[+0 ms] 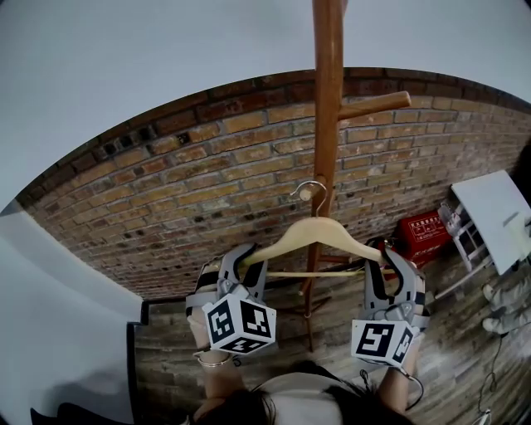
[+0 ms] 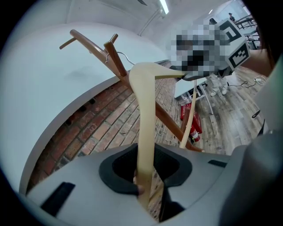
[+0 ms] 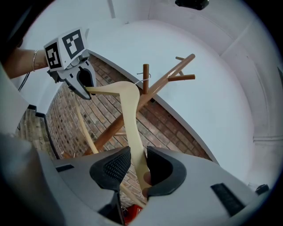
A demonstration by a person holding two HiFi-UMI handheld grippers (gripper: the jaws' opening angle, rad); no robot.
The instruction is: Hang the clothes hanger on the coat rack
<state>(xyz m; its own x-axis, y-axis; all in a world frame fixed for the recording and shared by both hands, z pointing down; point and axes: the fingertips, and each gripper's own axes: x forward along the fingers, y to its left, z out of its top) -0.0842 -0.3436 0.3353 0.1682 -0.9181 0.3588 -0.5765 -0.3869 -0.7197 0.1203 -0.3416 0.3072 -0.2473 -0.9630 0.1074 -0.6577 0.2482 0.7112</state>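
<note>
Two grippers carry a wooden clothes hanger (image 1: 315, 232) level in front of the coat rack (image 1: 328, 100). The left gripper (image 1: 245, 264) is clamped on the hanger's left arm and the right gripper (image 1: 388, 264) is pinching its right arm, as I read from each gripper's own view. The metal hook (image 1: 311, 189) sits right at a short peg (image 1: 309, 196) on the pole. I cannot tell whether it bears on that peg. A longer peg (image 1: 373, 105) juts to the right higher up, well clear of the hook. The brick wall (image 1: 207, 191) runs close behind the rack, with open room along it on the left. On the right, a red box (image 1: 425, 232) and a white table (image 1: 498, 216) crowd the plank floor (image 1: 166, 349) near the hanger's right tip. The head view alone shows the pole running down to the floor. Only the gripper views reach the rack's top, where forked pegs (image 3: 179, 70) spread against the white wall. From the left gripper view I also see a ceiling light (image 2: 164, 6). The right gripper view catches a bracelet (image 3: 34, 60) on the wrist behind the left gripper.
</note>
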